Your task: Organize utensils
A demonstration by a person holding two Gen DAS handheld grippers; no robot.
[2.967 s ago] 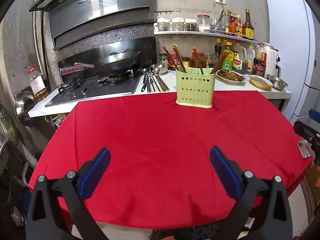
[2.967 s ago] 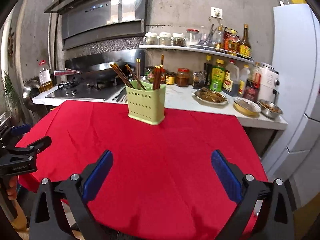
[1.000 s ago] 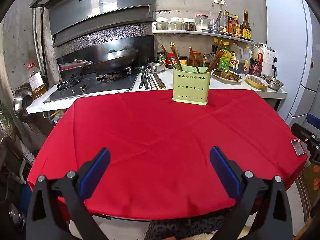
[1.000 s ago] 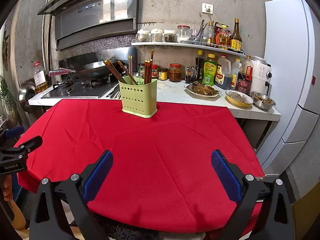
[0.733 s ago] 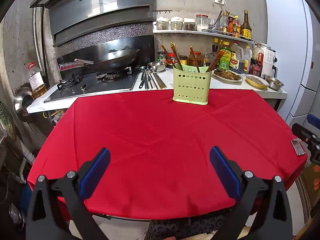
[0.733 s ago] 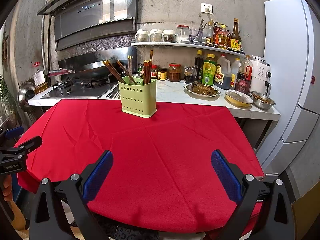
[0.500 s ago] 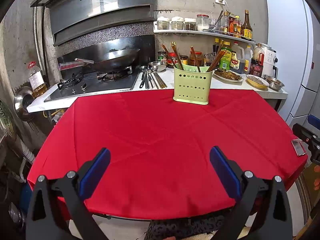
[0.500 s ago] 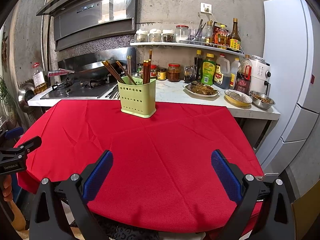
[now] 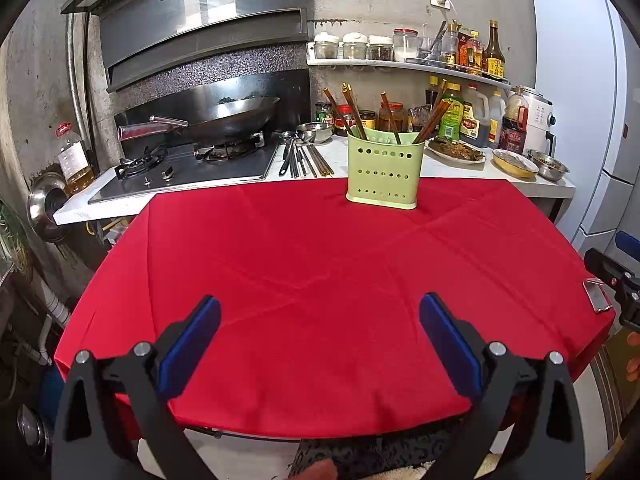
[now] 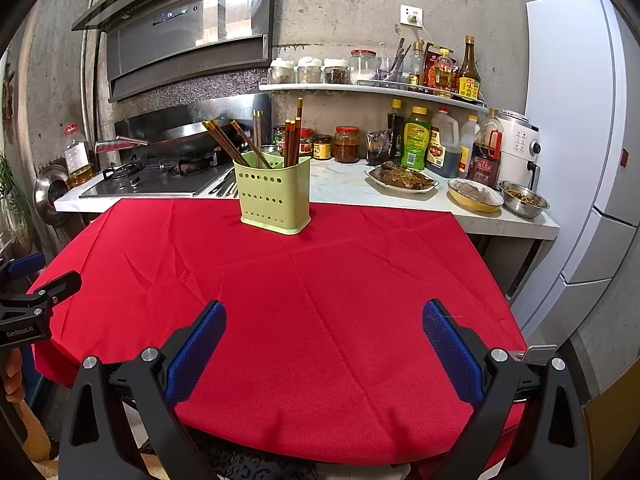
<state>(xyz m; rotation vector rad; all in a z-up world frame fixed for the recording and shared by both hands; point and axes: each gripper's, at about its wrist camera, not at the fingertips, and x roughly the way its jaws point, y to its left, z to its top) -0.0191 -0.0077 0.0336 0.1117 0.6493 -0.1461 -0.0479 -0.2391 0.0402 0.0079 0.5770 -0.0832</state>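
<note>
Red-clothed worktop (image 9: 320,280) carries a far perforated pale-green plastic caddy (image 9: 382,170) of stiff, light, slippery wooden chopsticks (image 9: 390,118); pinch mid-shaft. Left hand-held gripper (image 9: 320,340) and right hand-held gripper (image 10: 324,340) both gape wide, empty.

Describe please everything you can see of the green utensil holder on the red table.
The green utensil holder is a pale green, plastic-looking tub with rounded corners and rows of round holes in its wall. It stands upright at the far edge of the red tablecloth, close to the counter. Dark wooden chopsticks with pale tips lean inside it. Nothing else touches it.
</note>
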